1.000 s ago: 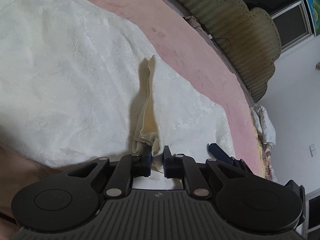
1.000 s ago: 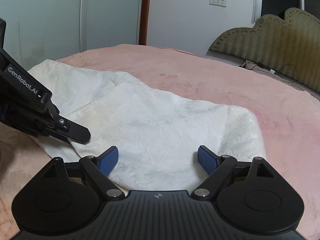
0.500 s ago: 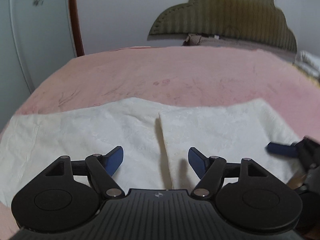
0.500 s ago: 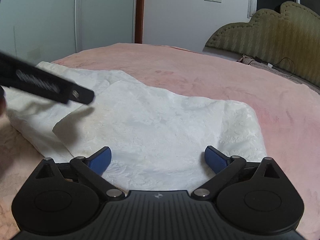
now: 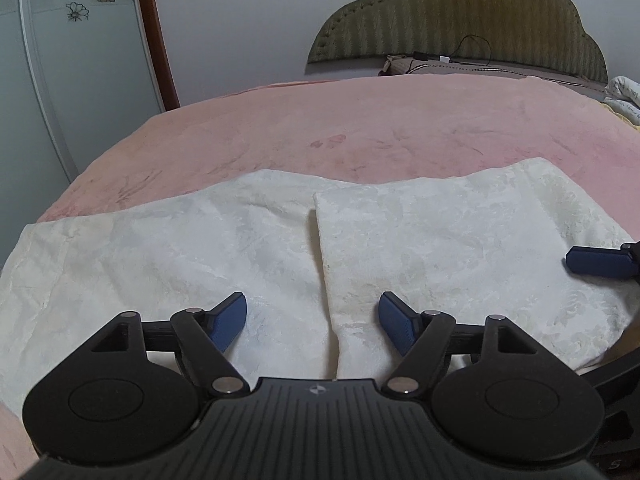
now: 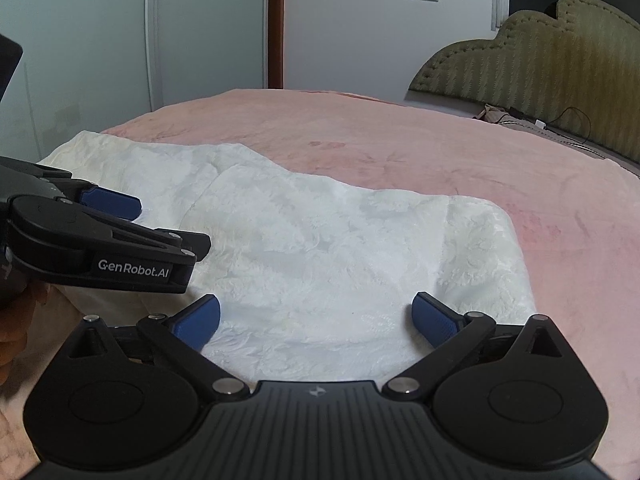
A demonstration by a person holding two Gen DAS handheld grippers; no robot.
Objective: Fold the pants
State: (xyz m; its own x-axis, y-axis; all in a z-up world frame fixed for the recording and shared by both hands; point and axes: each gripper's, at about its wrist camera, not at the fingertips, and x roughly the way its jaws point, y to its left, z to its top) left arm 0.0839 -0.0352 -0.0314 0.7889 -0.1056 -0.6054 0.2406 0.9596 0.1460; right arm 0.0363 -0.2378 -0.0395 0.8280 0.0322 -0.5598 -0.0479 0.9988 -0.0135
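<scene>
The white patterned pants (image 5: 440, 248) lie flat on the pink bed, partly folded, with a top layer on the right whose straight edge (image 5: 322, 256) runs toward me. My left gripper (image 5: 312, 322) is open and empty, straddling that edge just above the cloth. My right gripper (image 6: 316, 320) is open and empty over the near edge of the folded part (image 6: 340, 260). Its fingertip (image 5: 596, 262) shows at the right of the left wrist view. The left gripper (image 6: 108, 204) shows at the left of the right wrist view.
The pink bedspread (image 5: 360, 128) extends beyond the pants to an olive padded headboard (image 5: 460, 20) with a cable. Wardrobe doors (image 6: 120, 40) stand at the bed's left side. A folded blanket (image 5: 624, 96) lies at the far right.
My left gripper let go of the pinched pants fold, opened and swung level above the cloth. The fold now lies flat. My right gripper stayed open and shifted slightly.
</scene>
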